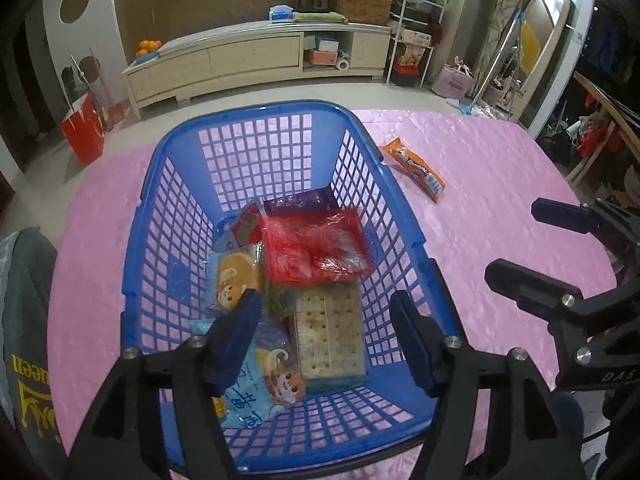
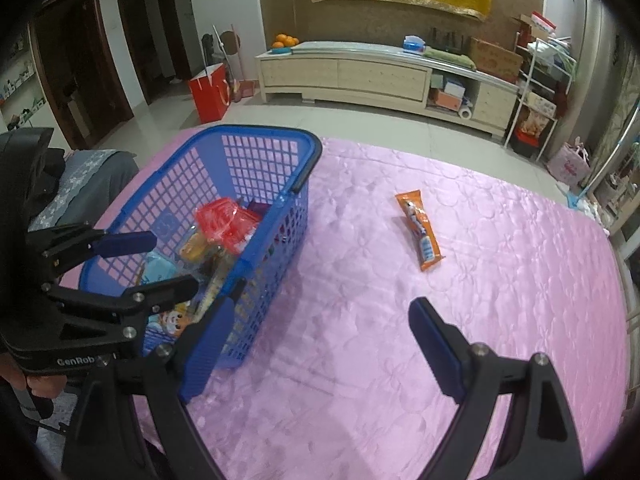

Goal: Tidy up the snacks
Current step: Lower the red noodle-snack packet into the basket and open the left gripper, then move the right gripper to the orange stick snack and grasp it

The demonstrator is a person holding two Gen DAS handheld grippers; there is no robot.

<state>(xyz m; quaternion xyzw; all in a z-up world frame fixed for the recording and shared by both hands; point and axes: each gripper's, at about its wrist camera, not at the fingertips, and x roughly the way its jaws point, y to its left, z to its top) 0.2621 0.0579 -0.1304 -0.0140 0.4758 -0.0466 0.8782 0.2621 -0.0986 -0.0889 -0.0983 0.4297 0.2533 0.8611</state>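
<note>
A blue plastic basket (image 1: 168, 216) (image 2: 272, 136) stands on the pink tablecloth (image 1: 500, 168). Inside it lie a red packet (image 1: 316, 244) (image 2: 220, 216), a clear pack of crackers (image 1: 330, 332), two light-blue cartoon packets (image 1: 268, 372) and a dark purple packet (image 1: 300, 200). My left gripper (image 1: 326, 312) (image 2: 172, 260) hangs open over the basket, its pads apart from the snacks below. An orange snack packet (image 1: 414, 168) (image 2: 422, 232) lies alone on the cloth right of the basket. My right gripper (image 2: 322, 312) (image 1: 516, 240) is open and empty above bare cloth, short of that packet.
A grey garment (image 1: 28, 320) hangs over a chair at the table's left edge. Beyond the table's far edge are tiled floor, a red paper bag (image 2: 210, 92) and a long cream cabinet (image 2: 360, 76). A shelf rack (image 2: 540, 92) stands far right.
</note>
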